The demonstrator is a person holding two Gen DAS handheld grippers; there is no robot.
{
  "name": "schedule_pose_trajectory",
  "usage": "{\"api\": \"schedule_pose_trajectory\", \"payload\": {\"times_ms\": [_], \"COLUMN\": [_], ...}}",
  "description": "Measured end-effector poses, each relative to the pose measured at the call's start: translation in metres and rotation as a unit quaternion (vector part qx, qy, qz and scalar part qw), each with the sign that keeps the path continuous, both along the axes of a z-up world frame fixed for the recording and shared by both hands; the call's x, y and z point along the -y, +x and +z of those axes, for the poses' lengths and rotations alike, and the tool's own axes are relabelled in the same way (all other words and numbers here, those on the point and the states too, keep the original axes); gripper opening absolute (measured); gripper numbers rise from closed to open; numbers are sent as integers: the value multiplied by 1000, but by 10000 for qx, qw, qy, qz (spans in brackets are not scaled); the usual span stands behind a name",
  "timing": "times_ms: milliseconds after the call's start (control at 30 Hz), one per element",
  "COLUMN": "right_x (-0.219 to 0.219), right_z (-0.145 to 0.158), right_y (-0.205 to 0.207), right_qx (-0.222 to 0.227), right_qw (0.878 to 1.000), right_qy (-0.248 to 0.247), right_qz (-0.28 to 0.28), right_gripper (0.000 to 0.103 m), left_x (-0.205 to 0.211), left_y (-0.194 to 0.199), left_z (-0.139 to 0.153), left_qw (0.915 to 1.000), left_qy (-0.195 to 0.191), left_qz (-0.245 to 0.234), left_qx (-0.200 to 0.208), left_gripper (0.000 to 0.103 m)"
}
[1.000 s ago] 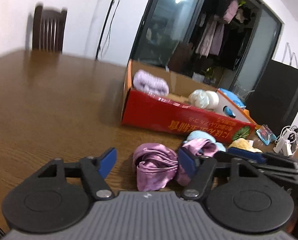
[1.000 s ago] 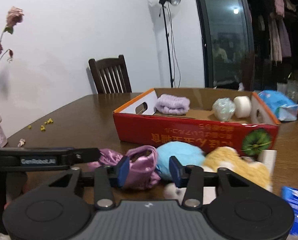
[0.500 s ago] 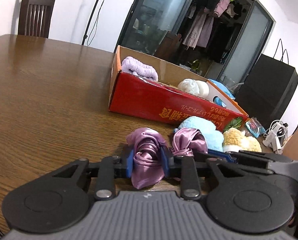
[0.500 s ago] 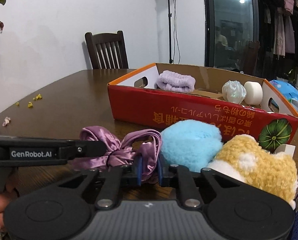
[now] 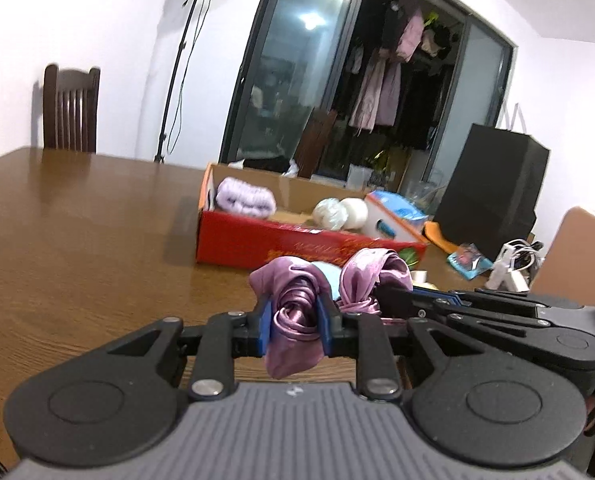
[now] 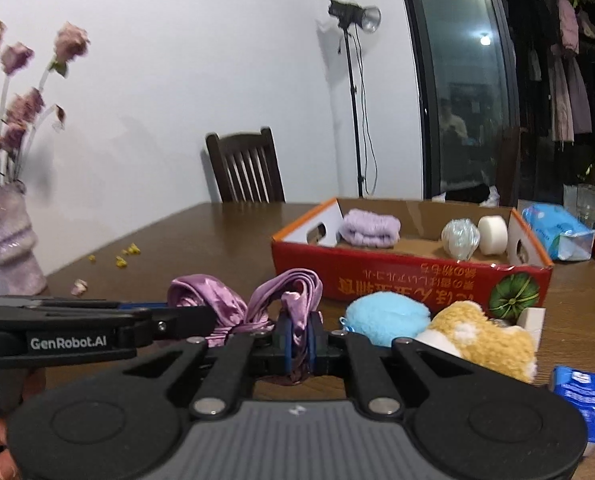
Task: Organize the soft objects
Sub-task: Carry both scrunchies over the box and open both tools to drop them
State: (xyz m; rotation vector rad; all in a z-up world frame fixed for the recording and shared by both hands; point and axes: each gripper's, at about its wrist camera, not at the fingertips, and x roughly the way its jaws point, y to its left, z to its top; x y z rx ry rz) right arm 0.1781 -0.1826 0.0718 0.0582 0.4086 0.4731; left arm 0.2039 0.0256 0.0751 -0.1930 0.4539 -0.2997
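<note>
My left gripper [image 5: 293, 320] pinches one end of the shiny purple satin cloth [image 5: 297, 312]; my right gripper [image 6: 299, 338] pinches the other end, above the brown wooden table [image 5: 77, 240].

**Readable text**

"GenRobot.AI" stands in white letters on the side of the left gripper [image 6: 185, 318], seen in the right wrist view. The red box [image 6: 409, 280] carries yellow East Asian characters, printed upside down, beside a green pumpkin picture; unreadable.
</note>
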Motion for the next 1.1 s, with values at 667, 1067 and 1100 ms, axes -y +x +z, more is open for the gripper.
{"api": "schedule_pose_trajectory", "payload": {"times_ms": [667,1067,1100], "right_x": [39,12,8], "right_z": [67,21,9], "right_y": [84,338,349], "right_qx": [437,-1823,-2027], "right_qw": [9987,9831,9791], "right_qy": [238,194,147], "right_qz": [59,24,-6], "right_gripper": [7,9,11], "left_x": [15,15,17], "left_y": [138,335,336], "left_z": [69,3,-4], "left_qw": [9978,9869,9856], "left_qy": [37,1077,1193], "left_qz": [-499,-245,-271], "left_qx": [424,-1175,-1169], "left_gripper": [24,30,33]}}
